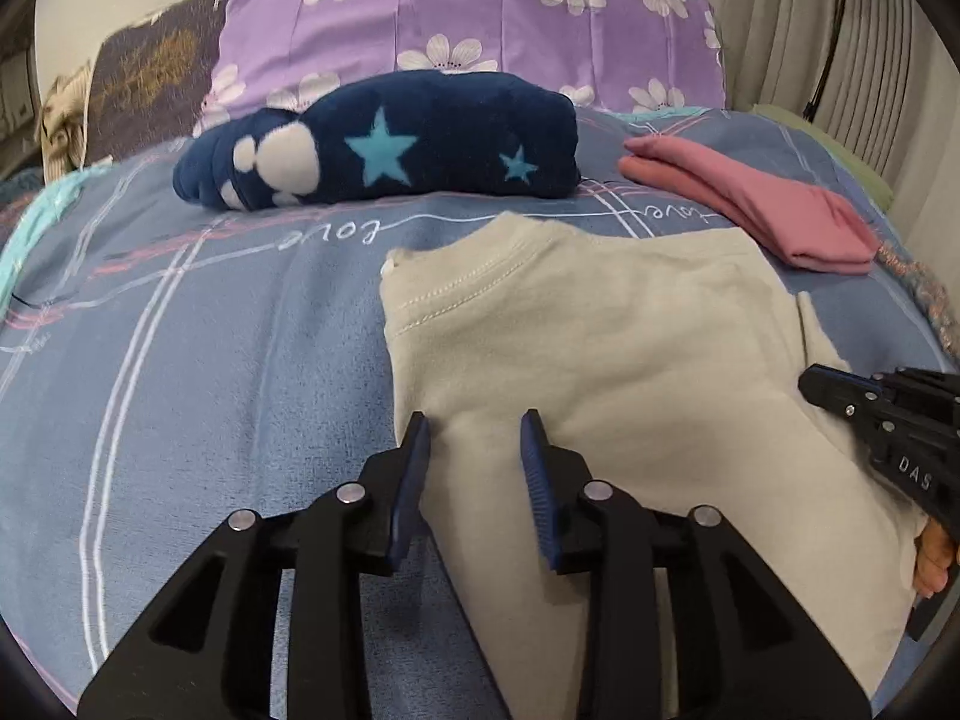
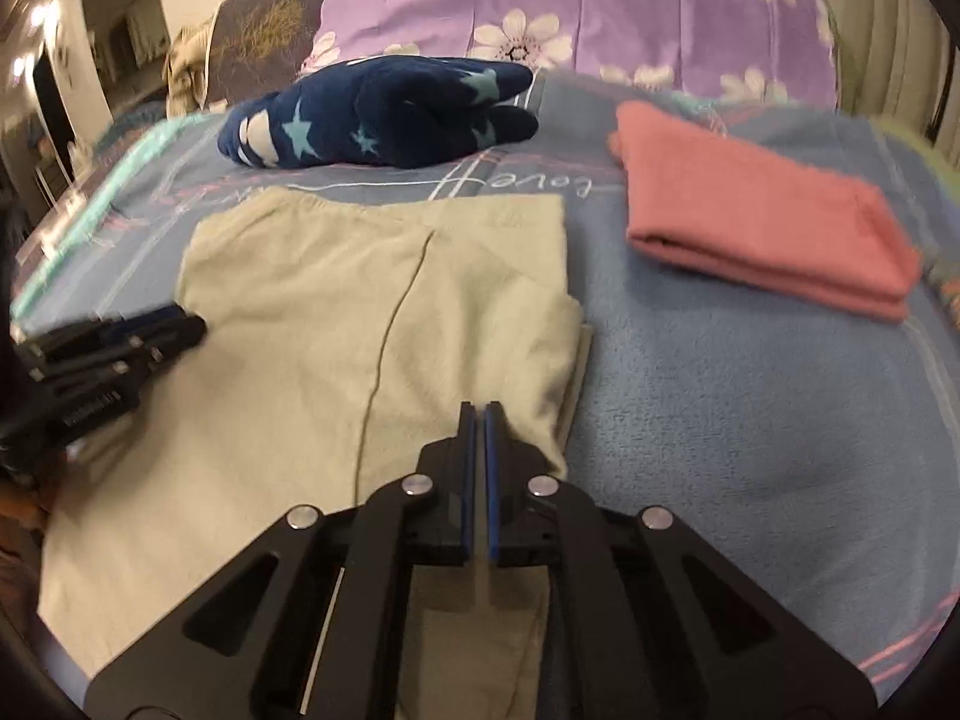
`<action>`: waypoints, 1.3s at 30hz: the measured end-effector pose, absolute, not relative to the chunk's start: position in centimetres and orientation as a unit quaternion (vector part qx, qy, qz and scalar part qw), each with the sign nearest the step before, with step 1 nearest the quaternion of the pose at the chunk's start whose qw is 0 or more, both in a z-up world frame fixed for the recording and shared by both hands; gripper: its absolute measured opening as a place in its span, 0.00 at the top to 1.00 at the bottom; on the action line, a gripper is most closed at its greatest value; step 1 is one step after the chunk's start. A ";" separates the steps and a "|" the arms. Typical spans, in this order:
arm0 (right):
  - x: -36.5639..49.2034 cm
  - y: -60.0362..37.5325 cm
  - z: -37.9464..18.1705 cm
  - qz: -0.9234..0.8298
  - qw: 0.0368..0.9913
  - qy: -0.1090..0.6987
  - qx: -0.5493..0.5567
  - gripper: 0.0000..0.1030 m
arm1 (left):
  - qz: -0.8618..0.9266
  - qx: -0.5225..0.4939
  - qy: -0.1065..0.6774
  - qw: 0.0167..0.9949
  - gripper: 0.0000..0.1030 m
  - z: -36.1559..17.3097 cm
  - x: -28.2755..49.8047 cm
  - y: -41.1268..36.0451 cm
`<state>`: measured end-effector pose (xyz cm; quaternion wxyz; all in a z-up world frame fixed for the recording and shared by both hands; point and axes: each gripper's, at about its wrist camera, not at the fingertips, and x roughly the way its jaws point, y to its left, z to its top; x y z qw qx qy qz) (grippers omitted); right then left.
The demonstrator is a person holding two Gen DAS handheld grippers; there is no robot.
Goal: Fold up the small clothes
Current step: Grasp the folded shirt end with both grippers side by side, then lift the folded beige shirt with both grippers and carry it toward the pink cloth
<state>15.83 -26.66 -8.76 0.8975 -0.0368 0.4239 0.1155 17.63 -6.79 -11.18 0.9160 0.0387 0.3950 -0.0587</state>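
A beige garment [image 1: 600, 348] lies partly folded on the blue bedspread [image 1: 210, 360]; it also shows in the right wrist view [image 2: 336, 324]. My left gripper [image 1: 477, 426] is open, its fingers straddling the garment's left edge just above the cloth. My right gripper [image 2: 479, 411] is shut with nothing visibly between its pads, over the garment's right folded edge; it also shows at the right in the left wrist view [image 1: 807, 381]. A folded pink garment [image 2: 762, 240] lies to the right. A folded navy star-print fleece [image 1: 384, 144] lies at the back.
A purple flowered pillow [image 1: 480, 18] and a dark brown pillow [image 1: 150, 78] stand at the head of the bed. Curtains [image 1: 840, 30] hang at the right. The bedspread [image 2: 750, 420] is bare to the right of the beige garment.
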 end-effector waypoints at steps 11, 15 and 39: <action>14.1 -30.8 -5.3 0.132 0.906 0.401 0.029 0.33 | -0.108 0.013 0.400 0.910 0.39 -9.7 14.6 -5.6; 14.4 -31.9 -7.0 0.178 0.878 0.440 0.062 0.33 | -0.135 -0.006 0.408 0.903 0.29 -10.4 14.0 -5.8; 18.0 -31.6 -10.0 0.261 0.829 0.473 0.146 0.49 | -0.167 -0.093 0.418 0.888 0.35 -11.7 16.4 -5.1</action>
